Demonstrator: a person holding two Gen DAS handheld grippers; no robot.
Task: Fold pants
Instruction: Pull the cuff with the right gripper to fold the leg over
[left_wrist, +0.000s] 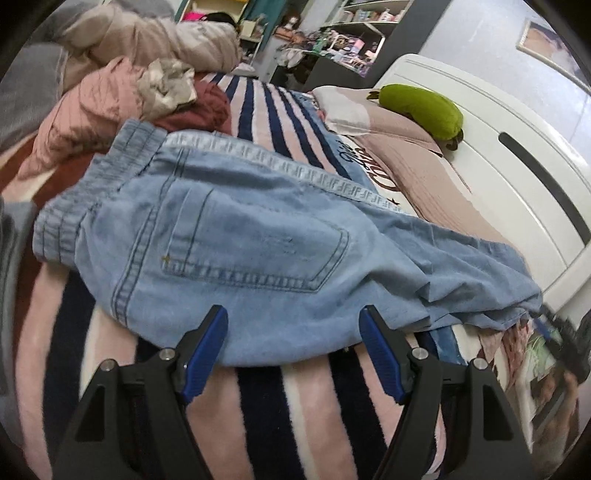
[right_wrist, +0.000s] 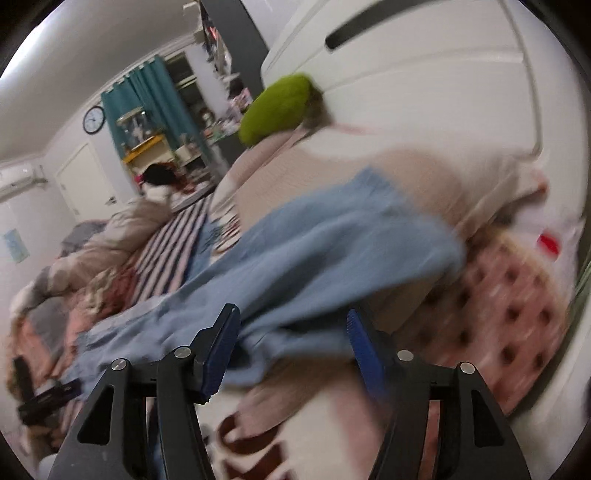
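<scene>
The pants (left_wrist: 236, 236) are lying on the striped blanket (left_wrist: 258, 406), apparently doubled leg over leg, pocket side up, legs trailing toward the headboard (left_wrist: 498, 184); the crosswise folds appear to be remaining. You are holding the left gripper (left_wrist: 293, 325) and right gripper (right_wrist: 291, 328) with jaws apart, clamping nothing, at the near edge.

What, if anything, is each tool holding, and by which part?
Nothing is held. The left tool and right tool both stand open over the light blue denim pants, pads not pressing on the cloth.
</scene>
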